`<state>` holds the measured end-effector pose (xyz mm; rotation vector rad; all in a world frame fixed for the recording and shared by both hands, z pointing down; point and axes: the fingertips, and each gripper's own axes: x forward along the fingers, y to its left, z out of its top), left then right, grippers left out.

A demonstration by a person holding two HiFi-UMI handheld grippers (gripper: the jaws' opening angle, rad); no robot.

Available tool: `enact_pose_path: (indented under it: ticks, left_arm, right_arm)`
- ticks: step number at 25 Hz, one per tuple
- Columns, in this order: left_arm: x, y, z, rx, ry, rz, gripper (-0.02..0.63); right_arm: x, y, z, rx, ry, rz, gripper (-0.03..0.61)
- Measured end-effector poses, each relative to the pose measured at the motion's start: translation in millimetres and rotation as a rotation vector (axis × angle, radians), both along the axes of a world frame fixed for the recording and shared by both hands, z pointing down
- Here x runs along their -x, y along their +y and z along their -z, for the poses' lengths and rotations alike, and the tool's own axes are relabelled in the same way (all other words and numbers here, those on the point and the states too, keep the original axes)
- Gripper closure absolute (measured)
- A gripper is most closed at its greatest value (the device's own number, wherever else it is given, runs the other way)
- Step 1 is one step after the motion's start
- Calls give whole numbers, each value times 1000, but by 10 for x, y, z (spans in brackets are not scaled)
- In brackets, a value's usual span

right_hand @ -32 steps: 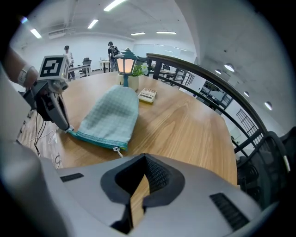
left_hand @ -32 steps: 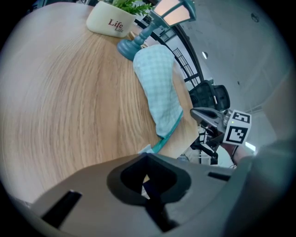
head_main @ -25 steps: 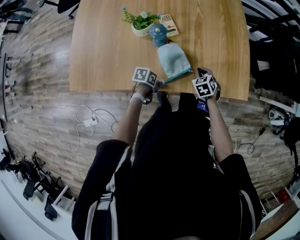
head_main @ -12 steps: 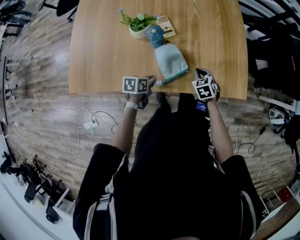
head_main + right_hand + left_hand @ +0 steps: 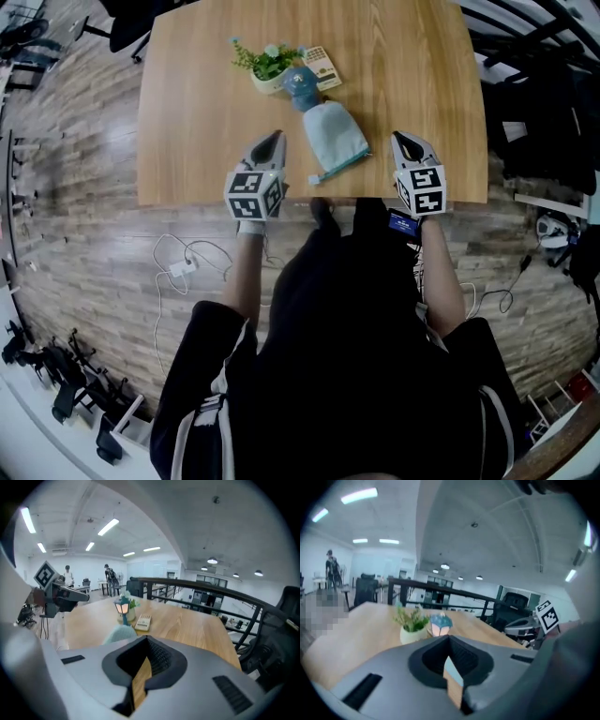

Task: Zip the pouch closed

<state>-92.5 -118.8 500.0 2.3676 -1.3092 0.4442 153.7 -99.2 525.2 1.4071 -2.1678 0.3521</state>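
A light blue pouch lies flat near the front edge of the wooden table, its teal zipper edge toward me. My left gripper is to the pouch's left, clear of it, jaws shut with nothing between them. To the pouch's right my right gripper hovers the same way, shut and empty. In the right gripper view the pouch shows just beyond the closed jaws of the right gripper. The left gripper view looks over its own shut jaws.
A small potted plant, a blue lantern-shaped lamp and a cream calculator stand behind the pouch. The table's front edge is right at my body. Cables lie on the floor at left; chairs and railings surround the table.
Both grippers have come away from the pouch's near corners. The left one has swung out to the left, the right one slightly right, and the pouch now lies untouched.
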Motion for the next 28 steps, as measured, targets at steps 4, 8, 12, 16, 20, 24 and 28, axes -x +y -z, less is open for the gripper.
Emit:
enact_pose_path:
  ticks: [4,8,12,16,20,24,28]
  left_arm:
    - [135,-192,883,-280,-39,61,615]
    - [191,-210,1713,-502,-84,99,615]
    - [255,-159,2273,-641,-125,131,615]
    - [300,-132,2476,-683,-136,151,615]
    - [274,-113,2501,-683,-130,134,615]
    - [272,-134,2523,-682,-128,134,615]
    - [251,-125,2549,-678,-116,124,615]
  right_arm:
    - [-24,-102,944,-226,-67,-19,566]
    - [-59,-45,1931,-490,-90,-22,566]
    - [-76,32,2625,-621,-148,-23,566]
    - [-121,5,2717,-633,-146,-41,566]
    - [-116,-2,2680,-629,-159,-59,566]
    - [-119,-18,2679,-626,-163,-60,566]
    - [-114,-21,2677,-625,-142,-56,566]
